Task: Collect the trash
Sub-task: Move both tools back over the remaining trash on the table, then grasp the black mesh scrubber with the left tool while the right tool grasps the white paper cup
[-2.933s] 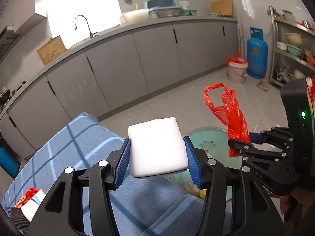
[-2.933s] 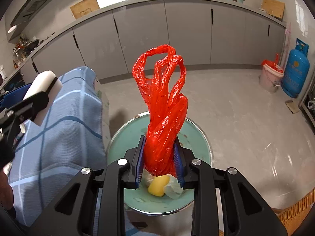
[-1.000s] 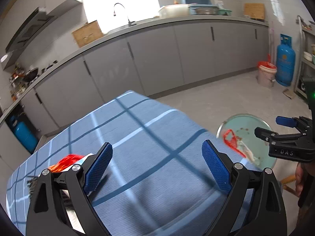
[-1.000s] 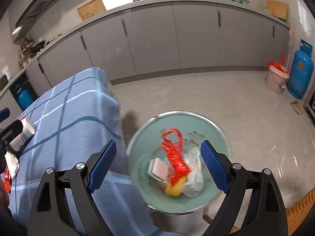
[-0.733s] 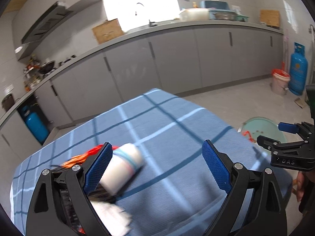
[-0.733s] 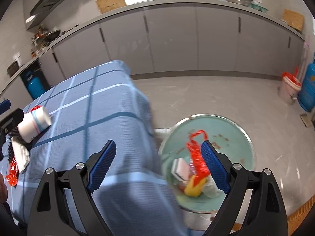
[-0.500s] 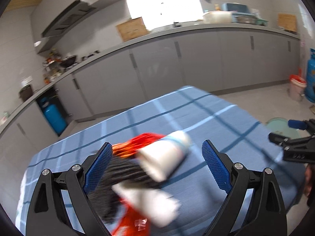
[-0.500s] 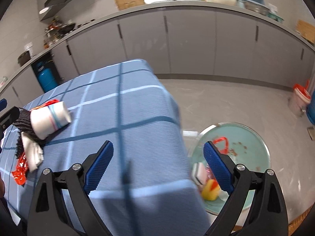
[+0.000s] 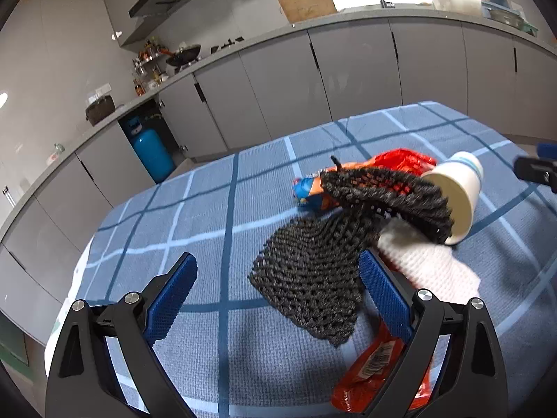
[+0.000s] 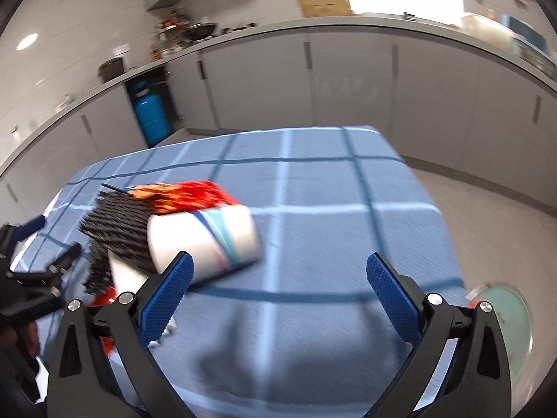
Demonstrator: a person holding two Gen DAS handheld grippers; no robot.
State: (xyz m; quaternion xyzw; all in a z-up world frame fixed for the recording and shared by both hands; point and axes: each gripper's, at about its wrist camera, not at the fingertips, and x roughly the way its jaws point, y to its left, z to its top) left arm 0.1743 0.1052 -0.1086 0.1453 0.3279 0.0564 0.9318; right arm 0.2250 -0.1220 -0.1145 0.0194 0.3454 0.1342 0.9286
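Jaws of the left gripper (image 9: 276, 294) are spread wide with nothing pressed between the pads, a black mesh net (image 9: 313, 278) lying on the blue checked tablecloth (image 9: 209, 209) just ahead of them. Those of the right gripper (image 10: 278, 289) are opening, empty, above the same cloth. Heaped together beyond are a tipped white paper cup (image 10: 205, 240), a white foam piece (image 9: 428, 271) and red wrappers (image 9: 372, 372), while the green basin (image 10: 511, 313) is seen low at the right edge.

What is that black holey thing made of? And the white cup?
The black net looks like soft foam or plastic mesh: matte, open diamond holes, and it bends limply. The white cup looks like paper: thin rolled rim, dull surface, printed blue stripes. Neither is certain.
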